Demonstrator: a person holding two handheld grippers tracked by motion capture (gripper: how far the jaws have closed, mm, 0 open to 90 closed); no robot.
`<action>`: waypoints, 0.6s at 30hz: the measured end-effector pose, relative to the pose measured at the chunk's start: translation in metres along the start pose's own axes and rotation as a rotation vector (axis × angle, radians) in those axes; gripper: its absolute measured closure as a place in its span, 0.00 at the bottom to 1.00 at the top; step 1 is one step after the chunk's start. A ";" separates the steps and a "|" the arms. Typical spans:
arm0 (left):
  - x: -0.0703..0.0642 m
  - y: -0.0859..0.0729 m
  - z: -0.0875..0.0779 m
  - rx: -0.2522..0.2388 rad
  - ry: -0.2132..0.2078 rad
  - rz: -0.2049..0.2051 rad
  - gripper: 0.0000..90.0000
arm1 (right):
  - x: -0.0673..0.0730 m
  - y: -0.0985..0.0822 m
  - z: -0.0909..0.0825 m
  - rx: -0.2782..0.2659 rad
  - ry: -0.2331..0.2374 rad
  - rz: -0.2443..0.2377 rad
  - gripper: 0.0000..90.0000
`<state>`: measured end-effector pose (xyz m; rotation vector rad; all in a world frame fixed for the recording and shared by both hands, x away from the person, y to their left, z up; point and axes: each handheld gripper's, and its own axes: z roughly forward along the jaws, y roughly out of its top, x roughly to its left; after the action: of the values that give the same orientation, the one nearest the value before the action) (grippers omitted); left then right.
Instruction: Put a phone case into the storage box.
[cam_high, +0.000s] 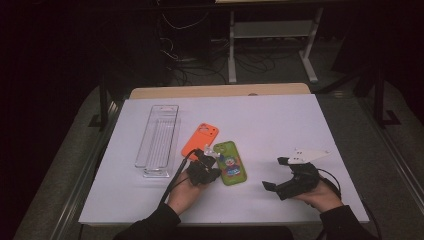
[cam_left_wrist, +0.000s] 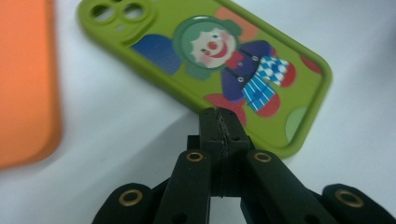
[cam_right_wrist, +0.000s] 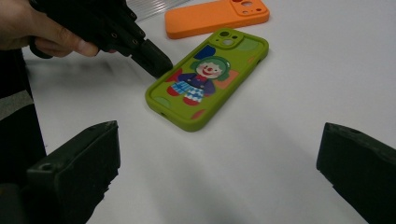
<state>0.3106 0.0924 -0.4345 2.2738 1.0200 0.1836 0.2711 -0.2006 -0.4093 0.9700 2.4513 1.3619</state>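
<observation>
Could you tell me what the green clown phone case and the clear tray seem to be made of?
Green clown phone case: probably soft silicone or rubbery plastic; matte, rounded edges, printed picture. Clear tray: looks like hard transparent plastic, acrylic perhaps; see-through walls with glossy edges.

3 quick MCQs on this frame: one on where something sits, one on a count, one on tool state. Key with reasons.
1. Where does the clear plastic tray lie relative to the orange phone case?
A. To its left in the high view
B. To its right
C. On top of it

2. How many phone cases lie on the white table?
A. One
B. Two
C. Four

3. How do the jaws of the left tool stand?
A. Wide open
C. Shut, tip at the long edge of the green clown-print phone case
B. Clamped on the tray

Key: 1 A, the tray sits left of the orange case. 2 B, one orange and one green. 3 C, the left gripper view shows the jaws pressed together with nothing between.
</observation>
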 end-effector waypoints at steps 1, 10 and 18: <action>-0.001 0.001 0.002 -0.004 -0.012 0.005 1.00 | 0.000 0.000 0.000 0.000 0.001 0.000 0.00; -0.003 0.004 0.008 -0.050 -0.061 0.035 1.00 | -0.001 -0.001 -0.001 0.000 0.004 0.000 0.00; 0.010 0.004 -0.019 -0.146 -0.169 0.140 0.77 | -0.001 -0.001 0.000 0.003 0.000 0.001 0.00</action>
<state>0.3131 0.1073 -0.4187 2.1865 0.7373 0.1171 0.2709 -0.2017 -0.4103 0.9723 2.4535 1.3595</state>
